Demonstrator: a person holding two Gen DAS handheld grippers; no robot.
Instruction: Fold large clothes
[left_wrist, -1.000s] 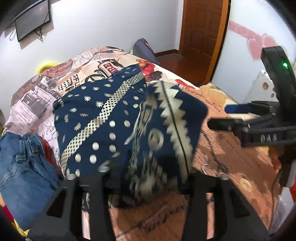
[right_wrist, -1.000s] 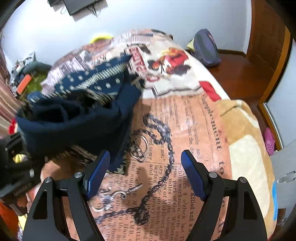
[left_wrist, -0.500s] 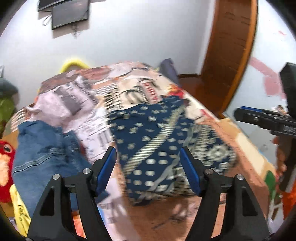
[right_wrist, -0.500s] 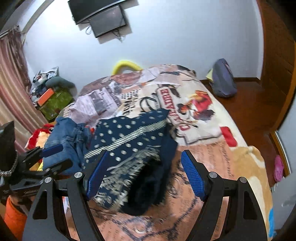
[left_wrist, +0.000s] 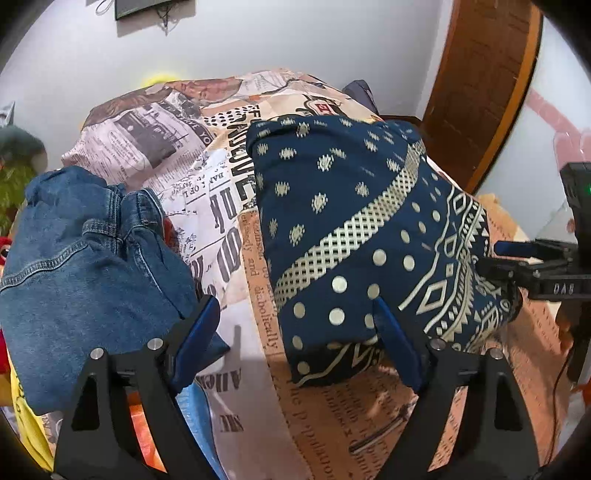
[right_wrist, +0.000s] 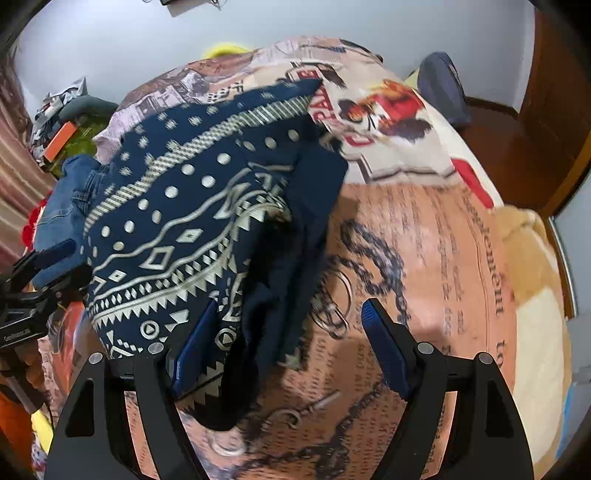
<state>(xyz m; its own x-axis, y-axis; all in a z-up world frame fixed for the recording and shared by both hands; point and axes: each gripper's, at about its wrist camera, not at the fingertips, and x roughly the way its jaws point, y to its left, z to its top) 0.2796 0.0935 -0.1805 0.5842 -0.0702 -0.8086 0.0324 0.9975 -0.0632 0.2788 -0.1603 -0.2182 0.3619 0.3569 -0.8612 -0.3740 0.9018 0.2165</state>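
Note:
A folded navy garment with cream dots and zigzag bands (left_wrist: 369, 236) lies on the printed bedspread (left_wrist: 229, 206). My left gripper (left_wrist: 295, 343) is open at its near left corner, the right finger against the cloth's edge, holding nothing. In the right wrist view the same garment (right_wrist: 192, 229) lies left of centre, with a loose dark flap hanging on its right side. My right gripper (right_wrist: 284, 350) is open over the garment's near edge, its left finger (right_wrist: 192, 350) over the cloth. The right gripper also shows in the left wrist view (left_wrist: 535, 266) at the garment's right edge.
A folded pile of blue jeans (left_wrist: 81, 266) lies left of the garment, with red and yellow items under it. A wooden door (left_wrist: 480, 74) stands at the right. A dark bag (right_wrist: 439, 85) sits on the floor past the bed. Clutter sits at the far left (right_wrist: 62, 122).
One second ago my left gripper held the garment raised. It has let go. The garment now lies folded on the bed, and both grippers have come close to its near edge.

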